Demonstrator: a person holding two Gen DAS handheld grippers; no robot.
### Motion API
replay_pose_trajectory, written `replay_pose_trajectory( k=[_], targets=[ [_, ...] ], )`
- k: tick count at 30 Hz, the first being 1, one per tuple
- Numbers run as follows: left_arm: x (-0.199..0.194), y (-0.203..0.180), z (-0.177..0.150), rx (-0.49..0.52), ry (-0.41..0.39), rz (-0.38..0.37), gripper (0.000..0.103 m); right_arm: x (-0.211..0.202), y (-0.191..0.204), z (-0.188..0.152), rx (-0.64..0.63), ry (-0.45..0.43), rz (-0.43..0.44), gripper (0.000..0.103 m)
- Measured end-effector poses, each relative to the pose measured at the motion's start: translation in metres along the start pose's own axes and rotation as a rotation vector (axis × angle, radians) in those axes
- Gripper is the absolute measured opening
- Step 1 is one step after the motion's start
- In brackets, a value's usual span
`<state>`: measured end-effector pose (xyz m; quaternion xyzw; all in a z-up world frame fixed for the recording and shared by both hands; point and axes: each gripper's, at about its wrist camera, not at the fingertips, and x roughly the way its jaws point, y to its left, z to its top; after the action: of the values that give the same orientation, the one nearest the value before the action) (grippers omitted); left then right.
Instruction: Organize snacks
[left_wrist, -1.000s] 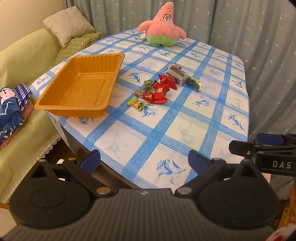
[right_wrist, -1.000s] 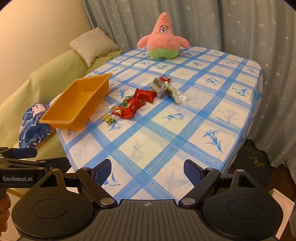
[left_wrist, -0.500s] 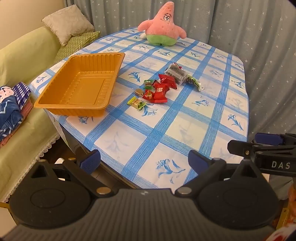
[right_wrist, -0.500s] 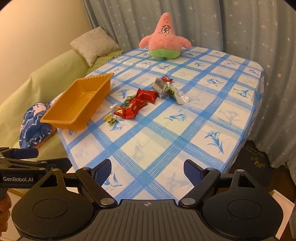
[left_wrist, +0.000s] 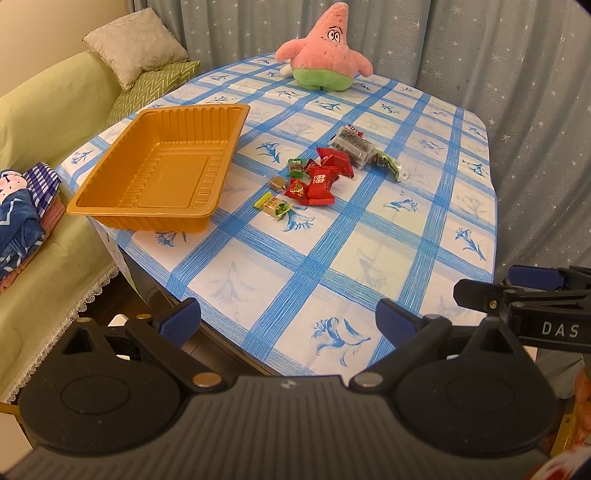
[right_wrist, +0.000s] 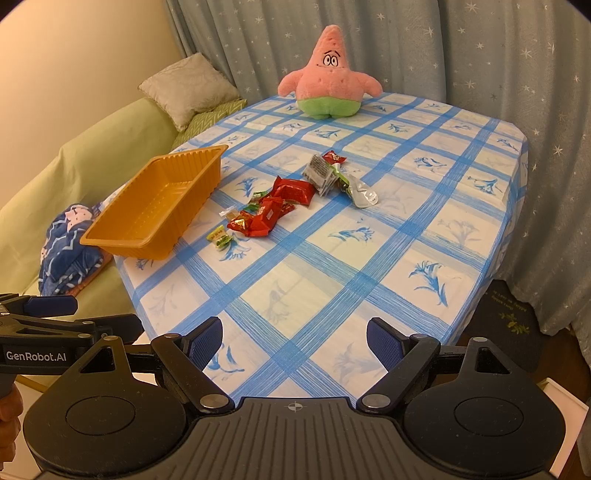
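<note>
An empty orange plastic tray (left_wrist: 162, 177) (right_wrist: 159, 206) sits on the left part of the blue-checked table. To its right lies a loose heap of wrapped snacks: red packets (left_wrist: 321, 181) (right_wrist: 291, 190), a yellow-green candy (left_wrist: 272, 205) (right_wrist: 219, 236), a small brown candy (left_wrist: 277, 182), a grey-black packet (left_wrist: 351, 144) (right_wrist: 318, 172) and a clear wrapper (right_wrist: 361, 192). My left gripper (left_wrist: 288, 319) hangs open over the table's near edge, holding nothing. My right gripper (right_wrist: 295, 345) is open too, near the front edge, well short of the snacks.
A pink star plush (left_wrist: 325, 64) (right_wrist: 328, 86) stands at the table's far end. A green sofa (left_wrist: 40, 122) with cushions and a blue folded cloth (right_wrist: 68, 254) runs along the left. Grey starred curtains (right_wrist: 480, 48) hang behind and to the right.
Both views have crept slightly forward toward the table; snacks and tray lie where they were. Both grippers stay open.
</note>
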<state>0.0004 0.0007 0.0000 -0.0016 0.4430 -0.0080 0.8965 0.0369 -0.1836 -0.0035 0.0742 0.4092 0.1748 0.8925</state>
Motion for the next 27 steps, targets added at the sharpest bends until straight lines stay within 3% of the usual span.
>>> replay_pose_trajectory(
  k=[27],
  targets=[
    [0.0002, 0.0004, 0.0002, -0.003, 0.003, -0.005, 0.101, 0.0026, 0.0018, 0.0018, 0.000, 0.000, 0.000, 0.085]
  ],
)
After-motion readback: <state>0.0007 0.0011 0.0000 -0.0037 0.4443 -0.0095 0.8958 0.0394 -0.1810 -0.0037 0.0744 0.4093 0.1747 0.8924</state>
